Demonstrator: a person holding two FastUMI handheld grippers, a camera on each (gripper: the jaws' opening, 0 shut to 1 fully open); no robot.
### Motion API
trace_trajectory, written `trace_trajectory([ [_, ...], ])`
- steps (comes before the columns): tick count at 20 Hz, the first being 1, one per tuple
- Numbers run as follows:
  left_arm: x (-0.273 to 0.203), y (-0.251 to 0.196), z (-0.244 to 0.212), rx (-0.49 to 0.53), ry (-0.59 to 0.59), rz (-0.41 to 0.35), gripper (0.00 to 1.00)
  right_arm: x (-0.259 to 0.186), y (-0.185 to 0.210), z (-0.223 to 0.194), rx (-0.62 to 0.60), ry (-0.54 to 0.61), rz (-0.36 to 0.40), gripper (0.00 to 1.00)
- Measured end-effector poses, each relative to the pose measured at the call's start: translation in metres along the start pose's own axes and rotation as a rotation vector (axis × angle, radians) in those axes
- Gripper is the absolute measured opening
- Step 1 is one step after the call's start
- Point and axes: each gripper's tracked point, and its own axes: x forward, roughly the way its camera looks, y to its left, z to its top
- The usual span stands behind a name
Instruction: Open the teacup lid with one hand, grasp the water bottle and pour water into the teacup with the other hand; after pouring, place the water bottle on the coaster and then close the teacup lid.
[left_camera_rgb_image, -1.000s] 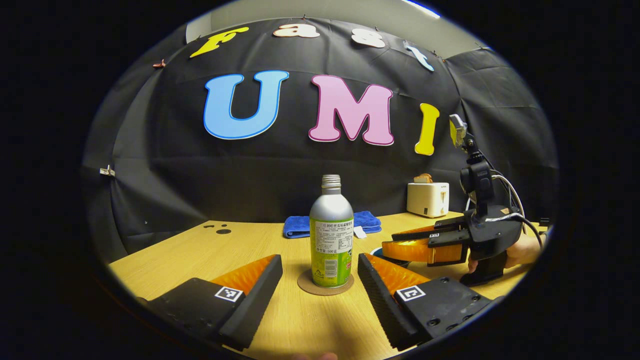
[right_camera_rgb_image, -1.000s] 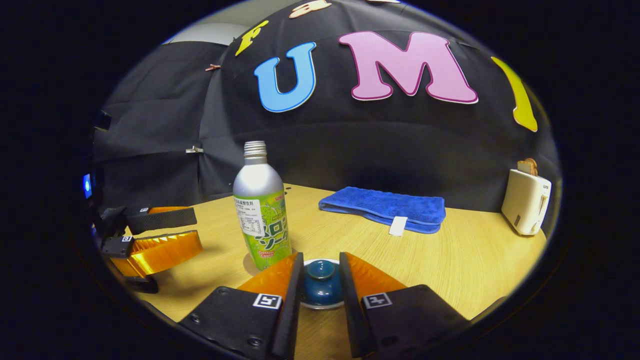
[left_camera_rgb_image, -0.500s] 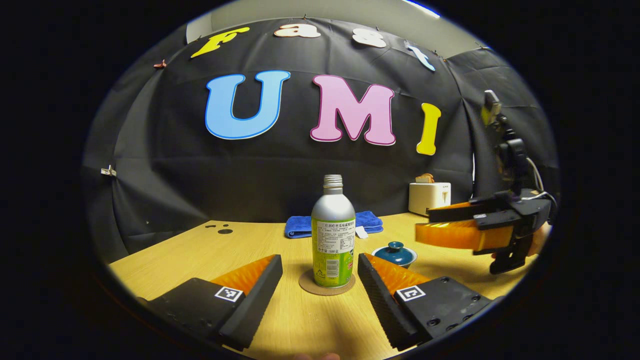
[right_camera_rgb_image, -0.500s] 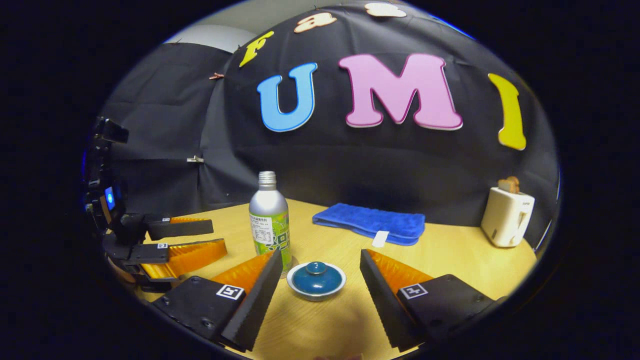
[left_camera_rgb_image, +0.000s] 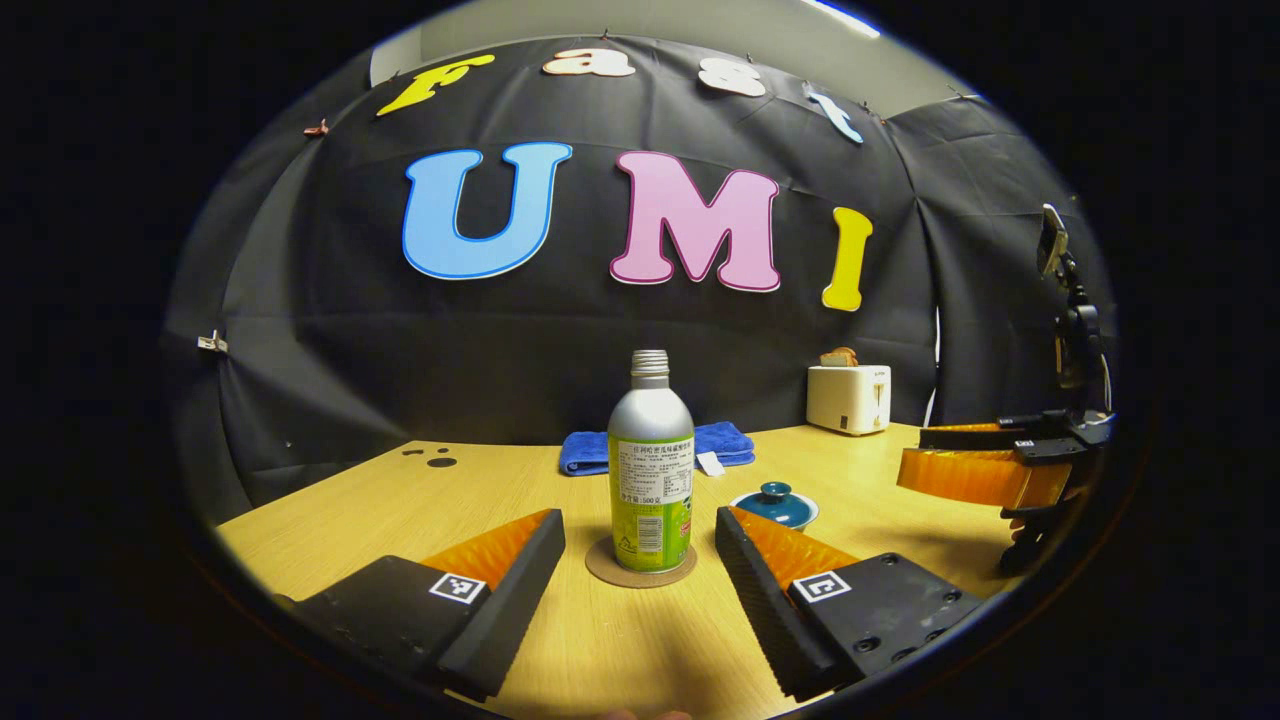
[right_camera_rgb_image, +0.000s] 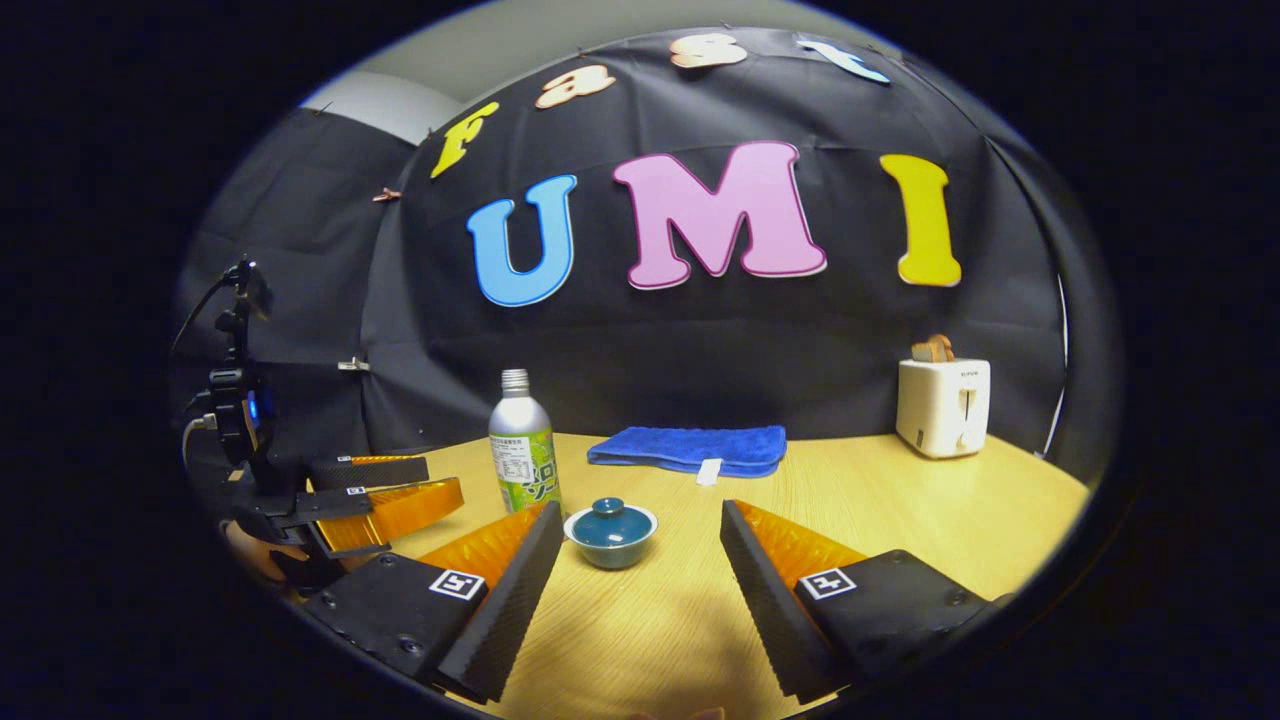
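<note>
A silver bottle with a green label (left_camera_rgb_image: 650, 470) stands upright on a round brown coaster (left_camera_rgb_image: 604, 572). My left gripper (left_camera_rgb_image: 640, 518) is open just in front of it, one finger on each side and neither touching. The white teacup (left_camera_rgb_image: 775, 505) with its dark blue lid (left_camera_rgb_image: 776, 492) on top sits right of the bottle. In the right gripper view the lidded teacup (right_camera_rgb_image: 610, 532) stands ahead of my open right gripper (right_camera_rgb_image: 640, 512), apart from both fingers. The bottle (right_camera_rgb_image: 522, 450) rises behind the cup on the left. The right gripper (left_camera_rgb_image: 985, 465) hovers at the far right in the left gripper view.
A folded blue towel (right_camera_rgb_image: 690, 448) lies at the back of the wooden table (right_camera_rgb_image: 900, 510). A white toaster (right_camera_rgb_image: 942, 405) with toast stands at the back right. The left gripper (right_camera_rgb_image: 385, 490) and the hand holding it sit low on the left.
My right gripper opened off the teacup lid, leaving it on the cup, and drew back from the cup. The left gripper barely moved.
</note>
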Motion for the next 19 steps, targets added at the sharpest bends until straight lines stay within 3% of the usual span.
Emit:
trace_trajectory([
  [3, -0.001, -0.001, 0.000, 0.000, 0.000, 0.001, 0.95, 0.003, -0.004, -0.003, 0.015, -0.002, -0.011, 0.98],
  [10, 0.000, 0.000, 0.000, 0.001, -0.001, 0.001, 0.96, 0.007, -0.005, 0.000, -0.100, -0.027, -0.055, 0.98],
  [19, 0.000, 0.000, -0.001, 0.001, 0.000, 0.003, 0.95, 0.009, -0.003, -0.001, -0.091, -0.028, -0.049, 0.98],
])
